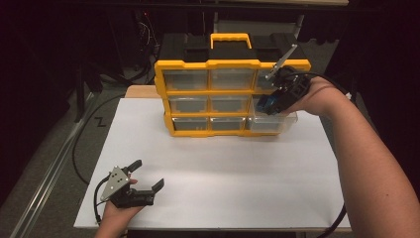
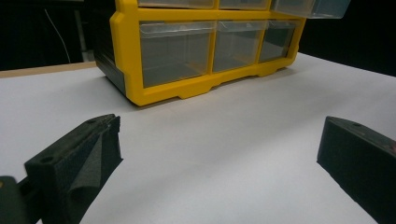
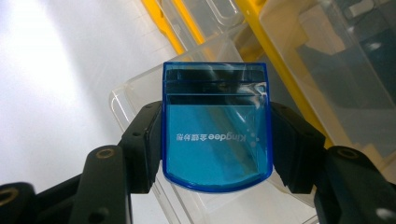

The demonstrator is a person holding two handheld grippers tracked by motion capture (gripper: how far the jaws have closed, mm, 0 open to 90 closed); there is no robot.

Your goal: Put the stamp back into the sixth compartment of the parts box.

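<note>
The right gripper (image 3: 217,140) is clamped on a flat translucent blue plastic case (image 3: 216,128), held above the pulled-out clear plastic drawer (image 1: 275,122) at the bottom right of the yellow-framed drawer organizer (image 1: 232,94). The left gripper (image 1: 147,174) rests near the white table's (image 1: 223,173) front edge, jaws apart and empty.

Right gripper (image 3: 216,140) clamps blue case (image 3: 216,140) over clear drawer (image 3: 140,93)

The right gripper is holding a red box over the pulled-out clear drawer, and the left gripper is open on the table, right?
Not quite: the box is blue, not red, as the right gripper view shows. The right gripper does hold it over the pulled-out clear drawer, and the left gripper is open on the table.
</note>
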